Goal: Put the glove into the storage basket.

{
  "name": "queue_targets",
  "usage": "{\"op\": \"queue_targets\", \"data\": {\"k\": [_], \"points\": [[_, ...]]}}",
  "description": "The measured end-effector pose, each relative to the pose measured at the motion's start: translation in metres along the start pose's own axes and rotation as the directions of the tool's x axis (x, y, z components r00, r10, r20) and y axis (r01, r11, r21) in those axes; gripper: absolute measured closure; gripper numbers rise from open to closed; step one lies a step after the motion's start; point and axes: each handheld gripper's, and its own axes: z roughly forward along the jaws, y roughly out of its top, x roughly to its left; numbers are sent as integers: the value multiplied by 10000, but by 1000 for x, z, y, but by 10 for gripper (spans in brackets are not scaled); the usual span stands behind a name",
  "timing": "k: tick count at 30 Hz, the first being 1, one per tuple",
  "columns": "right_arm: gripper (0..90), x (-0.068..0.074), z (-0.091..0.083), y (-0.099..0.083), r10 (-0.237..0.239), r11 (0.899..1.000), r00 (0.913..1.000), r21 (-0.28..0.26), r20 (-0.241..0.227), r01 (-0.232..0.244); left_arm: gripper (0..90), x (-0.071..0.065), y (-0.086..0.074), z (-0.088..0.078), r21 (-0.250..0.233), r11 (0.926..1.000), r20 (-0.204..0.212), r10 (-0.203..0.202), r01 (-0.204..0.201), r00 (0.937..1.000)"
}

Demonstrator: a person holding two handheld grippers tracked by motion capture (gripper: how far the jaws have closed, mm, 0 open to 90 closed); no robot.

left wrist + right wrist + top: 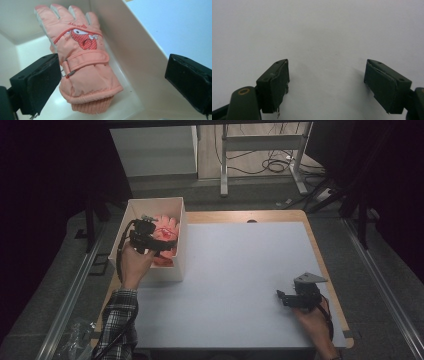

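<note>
A pink winter glove (82, 62) with a red cartoon patch and a knitted cuff lies inside a white box (178, 245) at the table's left. It leans against the box wall in the left gripper view. My left gripper (155, 237) hovers over the box above the glove (167, 230), held in a hand with a plaid sleeve. Its jaws stand wide apart, one on each side of the glove, without touching it. My right gripper (281, 296) rests low over the white table sheet at the right front. It is open, and nothing lies between its fingers (274, 82).
The white sheet (240, 270) covers most of the wooden table (320, 255). The box's right wall (140, 57) runs between the left jaws. Dark curtains, a metal frame and cables stand beyond the table's far edge.
</note>
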Motion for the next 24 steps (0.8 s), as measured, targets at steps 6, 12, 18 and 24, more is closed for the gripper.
{"op": "queue_targets", "data": {"k": [6, 12, 18, 24], "points": [[206, 0, 0, 0, -5, 10000, 10000, 1, 3, 5, 8, -12, 2, -10, -268, 9991, 135, 335, -332, 9993], [206, 0, 0, 0, -14, 10000, 10000, -5, 12, 14, 8, -18, 4, -17, -450, 9981, 315, 423, -409, 9986], [205, 0, 0, 0, -17, 10000, 10000, -5, 13, 17, 8, -27, 5, -22, -514, 9967, 528, 651, -623, 9965], [205, 0, 0, 0, -21, 10000, 10000, -8, 14, 21, 8, -41, 3, -21, -525, 9941, 736, 983, -946, 9924]]}}
